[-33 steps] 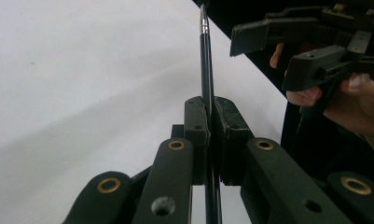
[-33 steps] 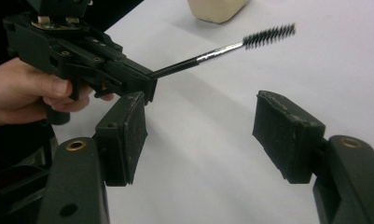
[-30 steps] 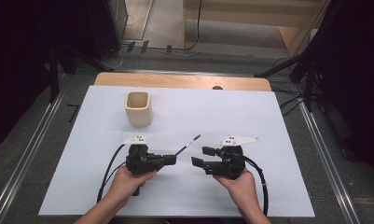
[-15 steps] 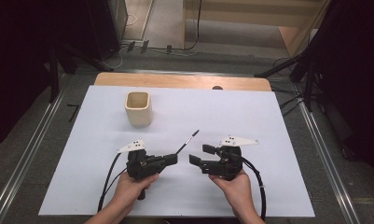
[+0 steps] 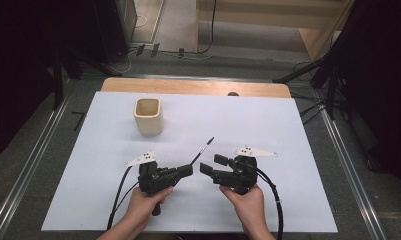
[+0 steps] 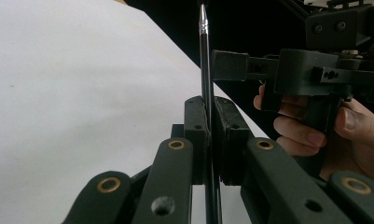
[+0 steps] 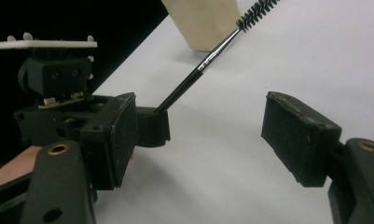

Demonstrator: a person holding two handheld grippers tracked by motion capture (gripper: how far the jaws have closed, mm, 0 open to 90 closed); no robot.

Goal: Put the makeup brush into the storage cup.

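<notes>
I hold the thin brush (image 5: 202, 149) clamped in my left gripper (image 5: 187, 170)
Its bristled tip slants up over the white table (image 5: 268, 125) toward the beige cup (image 5: 148, 116); my right gripper (image 5: 211, 166), jaws just narrowing but apart and empty, faces it close by

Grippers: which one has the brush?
The left gripper: its jaws are shut on the brush handle, bristles pointing toward the cup. The right gripper stands open, holding nothing.
</notes>
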